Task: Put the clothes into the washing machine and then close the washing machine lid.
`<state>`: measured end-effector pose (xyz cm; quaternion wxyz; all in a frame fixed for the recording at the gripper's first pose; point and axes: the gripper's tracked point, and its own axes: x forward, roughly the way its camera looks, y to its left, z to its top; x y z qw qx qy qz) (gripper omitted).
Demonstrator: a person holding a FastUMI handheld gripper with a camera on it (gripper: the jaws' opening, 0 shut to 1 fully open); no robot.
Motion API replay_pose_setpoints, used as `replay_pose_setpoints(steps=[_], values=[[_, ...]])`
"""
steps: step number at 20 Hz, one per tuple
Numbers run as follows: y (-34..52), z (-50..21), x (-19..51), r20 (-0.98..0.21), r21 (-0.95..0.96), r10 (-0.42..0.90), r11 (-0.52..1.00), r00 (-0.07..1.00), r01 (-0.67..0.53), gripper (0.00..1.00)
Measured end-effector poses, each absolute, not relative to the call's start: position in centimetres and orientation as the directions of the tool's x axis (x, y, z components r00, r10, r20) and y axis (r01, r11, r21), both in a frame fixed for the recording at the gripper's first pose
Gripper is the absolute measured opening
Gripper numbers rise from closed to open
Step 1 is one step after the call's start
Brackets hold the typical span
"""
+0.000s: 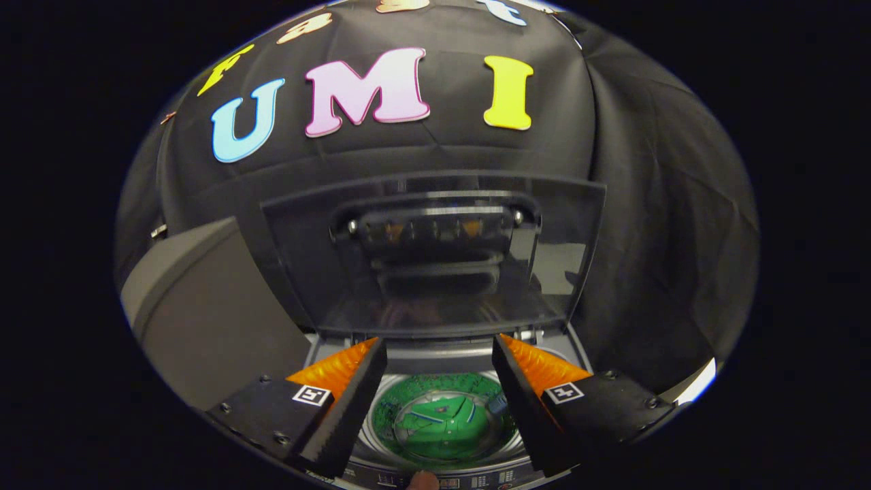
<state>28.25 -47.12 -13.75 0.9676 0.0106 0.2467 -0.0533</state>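
Clothes (446,422), a crumpled green garment, are lying in the washer's round metal drum (373,425), between and below the gripper (439,350) fingers, which are spreading wide, holding nothing. Beyond them the glossy dark lid (435,258) is standing upright.

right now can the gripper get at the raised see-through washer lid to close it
Probably yes: the raised see-through washer lid stands upright just beyond the open gripper, nothing between them. The green garment already lies in the drum below.

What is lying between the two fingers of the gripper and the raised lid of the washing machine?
In the gripper view, nothing fills that stretch. The open gripper hangs above the drum, where the green garment lies, and the lid stands upright just beyond the fingers.
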Motion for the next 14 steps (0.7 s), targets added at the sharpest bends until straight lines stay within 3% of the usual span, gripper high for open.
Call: replay_pose_setpoints(steps=[8,14], values=[[-46.7,-2.7,33.0,-0.312,0.009,-0.094,0.995,0.946,0.102,0.98],[-46.3,-0.6,37.6,-0.299,0.018,-0.096,0.994,0.949,0.106,0.99]])
